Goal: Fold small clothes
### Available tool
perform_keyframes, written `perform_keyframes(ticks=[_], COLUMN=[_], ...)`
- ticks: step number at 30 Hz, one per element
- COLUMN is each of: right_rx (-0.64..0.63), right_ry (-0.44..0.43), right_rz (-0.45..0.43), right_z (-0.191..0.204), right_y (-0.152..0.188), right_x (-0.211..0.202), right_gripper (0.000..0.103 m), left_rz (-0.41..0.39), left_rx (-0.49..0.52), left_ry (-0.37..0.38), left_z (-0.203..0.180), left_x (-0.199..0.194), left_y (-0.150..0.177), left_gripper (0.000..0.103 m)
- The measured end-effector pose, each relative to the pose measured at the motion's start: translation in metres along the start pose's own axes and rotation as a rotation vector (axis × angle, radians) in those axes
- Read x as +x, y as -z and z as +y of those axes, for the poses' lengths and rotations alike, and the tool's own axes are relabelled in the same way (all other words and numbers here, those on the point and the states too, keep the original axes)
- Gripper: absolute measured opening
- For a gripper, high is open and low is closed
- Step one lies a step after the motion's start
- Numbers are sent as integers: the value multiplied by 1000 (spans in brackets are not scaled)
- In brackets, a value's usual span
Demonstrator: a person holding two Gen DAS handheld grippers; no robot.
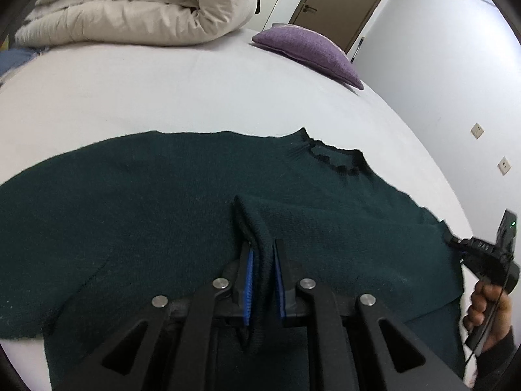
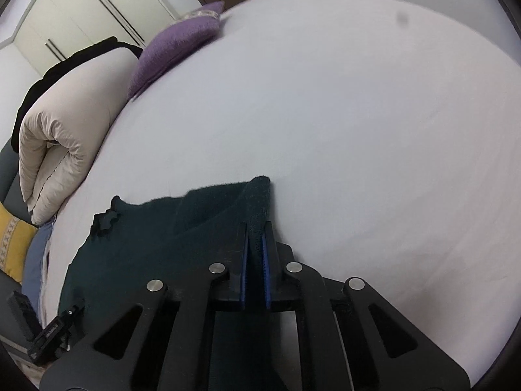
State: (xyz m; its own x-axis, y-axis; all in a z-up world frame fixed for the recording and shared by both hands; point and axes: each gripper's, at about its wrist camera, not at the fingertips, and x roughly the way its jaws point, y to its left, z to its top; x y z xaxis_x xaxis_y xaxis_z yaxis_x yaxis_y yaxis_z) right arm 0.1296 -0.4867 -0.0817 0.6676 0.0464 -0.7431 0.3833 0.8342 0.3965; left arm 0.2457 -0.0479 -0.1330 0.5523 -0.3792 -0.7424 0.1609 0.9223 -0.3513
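A dark green knitted sweater (image 1: pixel 130 202) lies spread on the white bed, its ruffled collar (image 1: pixel 335 159) toward the far right. My left gripper (image 1: pixel 260 244) is shut on a raised fold of the sweater, with the fabric pinched between its blue pads (image 1: pixel 249 280). In the right wrist view my right gripper (image 2: pixel 255 228) is shut on an edge of the sweater (image 2: pixel 136 244), which stands up in a peak past its fingertips. In the left wrist view the right gripper (image 1: pixel 452 241) sits at the sweater's right end, held by a hand (image 1: pixel 485 306).
The white bed sheet (image 1: pixel 162 91) stretches beyond the sweater. A folded beige duvet (image 1: pixel 130 16) lies at the far side and a purple cushion (image 1: pixel 312 52) near the far corner. A yellow cushion (image 2: pixel 13 244) shows beside the bed. A brown door (image 1: pixel 342 6) is behind.
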Motion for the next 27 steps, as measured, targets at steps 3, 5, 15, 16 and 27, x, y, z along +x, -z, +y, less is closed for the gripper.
perform_keyframes(ticks=[3,5,15,16,27], right_rx=[-6,-13,41,41,-110], right_ry=[11,6,23,24,-262], right_rz=[-10,-17,-86,-92,-73], right_z=[-5,-12,-16,-14,93], right_y=[4,9,14,17,99], right_x=[5,13,-45,-53,-107], right_gripper=[5,5,15,15,57], left_rz=[-13,-17,-136,-154,-337], left_rx=[-15,-33,-7,-17,-798], left_ry=[18,40,-32,-41,-131], left_z=[7,12,25,36,292], left_x=[7,10,-67,-83,-220], left_y=[3,2,2,4,117], left_gripper=[16,16,83,83,80])
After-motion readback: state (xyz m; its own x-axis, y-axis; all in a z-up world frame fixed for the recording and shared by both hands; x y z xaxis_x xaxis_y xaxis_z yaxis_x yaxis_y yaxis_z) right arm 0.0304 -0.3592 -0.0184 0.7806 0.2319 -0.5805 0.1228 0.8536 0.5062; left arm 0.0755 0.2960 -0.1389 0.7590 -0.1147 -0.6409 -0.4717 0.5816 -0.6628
